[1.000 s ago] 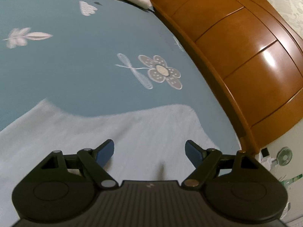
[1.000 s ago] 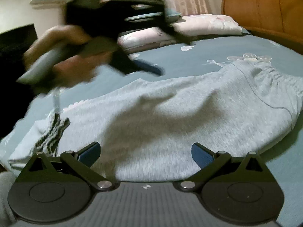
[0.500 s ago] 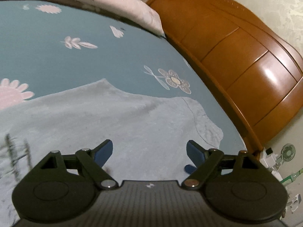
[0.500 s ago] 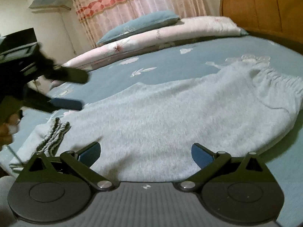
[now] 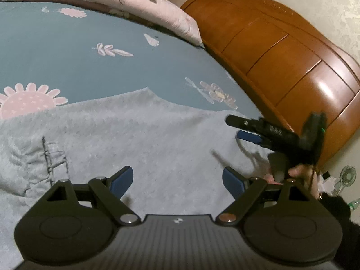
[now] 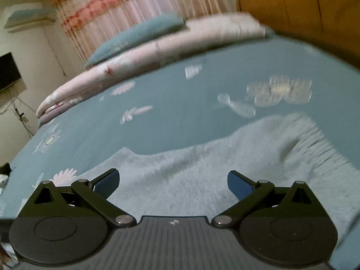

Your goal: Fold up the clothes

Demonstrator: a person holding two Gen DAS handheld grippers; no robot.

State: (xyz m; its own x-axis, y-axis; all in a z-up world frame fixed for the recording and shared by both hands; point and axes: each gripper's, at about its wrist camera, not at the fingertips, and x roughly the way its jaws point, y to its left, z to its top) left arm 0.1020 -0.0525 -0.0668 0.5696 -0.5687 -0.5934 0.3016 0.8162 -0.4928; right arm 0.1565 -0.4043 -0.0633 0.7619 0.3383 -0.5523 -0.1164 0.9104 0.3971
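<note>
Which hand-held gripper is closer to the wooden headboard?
The right hand-held gripper: it hovers over the grey garment's end beside the headboard. The left hand-held gripper sits further along the garment, away from the headboard. Both are open.

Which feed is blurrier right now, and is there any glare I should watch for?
Right wrist view: smeared throughout, the grey garment and flower print streaked. Left wrist view: mostly sharp, only the right tool blurred; bright glare patch on the wooden headboard; small shadows on the garment below the left tool.
</note>
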